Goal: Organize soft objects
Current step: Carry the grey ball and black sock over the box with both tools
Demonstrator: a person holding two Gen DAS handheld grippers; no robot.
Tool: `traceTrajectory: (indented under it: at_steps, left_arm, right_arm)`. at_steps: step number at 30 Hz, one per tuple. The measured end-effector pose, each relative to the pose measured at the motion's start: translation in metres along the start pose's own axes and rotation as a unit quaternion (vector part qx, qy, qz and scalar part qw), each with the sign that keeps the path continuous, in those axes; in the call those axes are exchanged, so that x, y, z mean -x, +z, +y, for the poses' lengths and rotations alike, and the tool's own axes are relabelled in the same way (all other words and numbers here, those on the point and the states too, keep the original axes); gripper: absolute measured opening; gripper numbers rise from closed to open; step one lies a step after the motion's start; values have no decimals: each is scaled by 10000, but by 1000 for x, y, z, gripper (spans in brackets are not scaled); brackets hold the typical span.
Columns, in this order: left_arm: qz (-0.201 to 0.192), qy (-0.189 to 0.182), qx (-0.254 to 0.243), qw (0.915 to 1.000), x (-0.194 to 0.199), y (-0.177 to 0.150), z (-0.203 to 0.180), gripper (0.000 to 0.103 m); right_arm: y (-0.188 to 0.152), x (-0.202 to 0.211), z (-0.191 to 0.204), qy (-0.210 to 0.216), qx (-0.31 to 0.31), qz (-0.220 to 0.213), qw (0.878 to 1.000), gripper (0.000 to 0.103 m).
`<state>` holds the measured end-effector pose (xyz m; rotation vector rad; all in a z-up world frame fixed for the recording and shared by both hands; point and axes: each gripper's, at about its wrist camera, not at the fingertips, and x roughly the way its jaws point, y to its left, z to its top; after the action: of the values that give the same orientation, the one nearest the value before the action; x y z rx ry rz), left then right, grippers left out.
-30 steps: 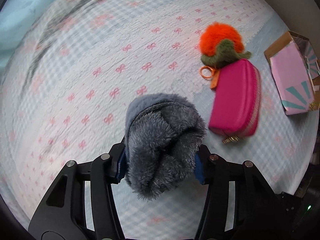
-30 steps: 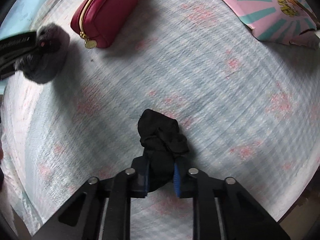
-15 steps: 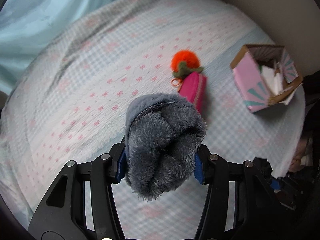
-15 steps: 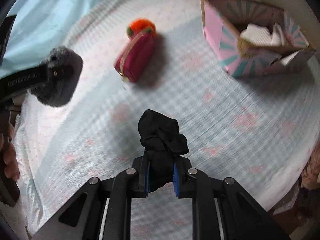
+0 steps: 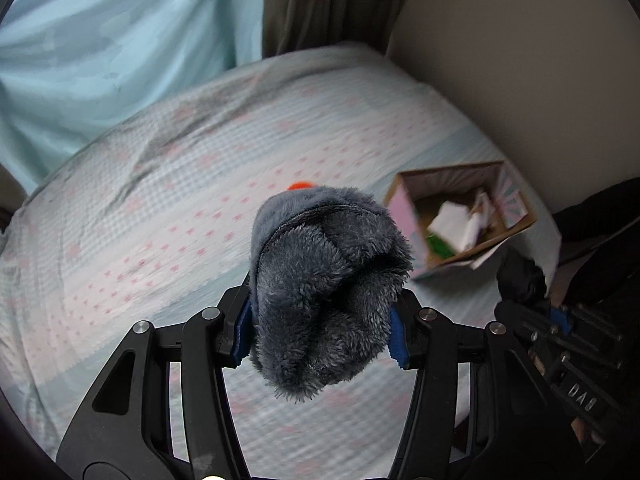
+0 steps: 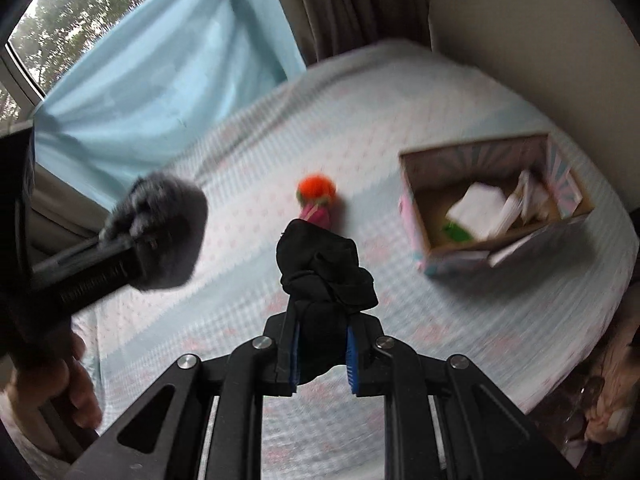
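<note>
Socks first: your left gripper (image 5: 320, 336) has its blue pads squeezed onto a fluffy grey sock (image 5: 328, 280), rolled into a fat bundle that bulges out over the fingers and hangs a bit below them. It's up in the air over the bed (image 5: 160, 208), not touching anything else. Your right gripper (image 6: 322, 356) is clamped tight on a black sock (image 6: 324, 272), also balled up, sticking forward out of the pads and likewise held clear above the bed.

From the right wrist view you can see the left gripper off to the left with the grey sock poking out the front, and your hand (image 6: 60, 392) wrapped around its handle lower down. From the left wrist view the right gripper sits at the far right edge with the black sock just beside the box.

That cardboard box (image 6: 416, 216) is open-topped, pink and teal on the outside, and sits on the bed toward the right, near the wall (image 6: 540, 40). Inside there's white paper (image 6: 480, 204) and something green (image 6: 456, 234), too blurry to call.

Further back on the bed, between the two socks in the right view, there's an orange pompom (image 6: 316, 188) touching a pink pouch (image 6: 316, 216). The black sock hides most of the pouch. Blue curtain (image 6: 160, 80) and a brown one (image 6: 344, 0) hang behind the bed.
</note>
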<state>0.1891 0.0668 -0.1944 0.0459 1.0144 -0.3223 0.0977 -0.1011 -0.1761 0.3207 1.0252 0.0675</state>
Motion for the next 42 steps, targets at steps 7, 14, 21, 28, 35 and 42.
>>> traceTrajectory:
  at_steps: [7,14,21,28,35,42]
  left_arm:
    - [-171,0,60,9998,2,25,-69,49]
    - [-180,2,299,9994,-28,59,-140,49]
    - [1,-83,473,9988,-87,89,-204,49]
    - [536,93,668,9963,-157,94,-232,49]
    - [1230,231,734,9894,-230,94,-237,49]
    - [1832,288,686,9803,-289,92,-235,50]
  right_arm:
    - [46,39,-58,26,61,-342,9994,16]
    - [96,46,-131,-24,230,-283,9993,16]
    - [137,21,-214,-126,202,45,9997,16]
    - [163,-32,-268,-175,229,685,9972,16]
    - [173,-103,-293,-58,106,1505,9885,16]
    - [176,-164,-298,122,-44,2104,9775,16]
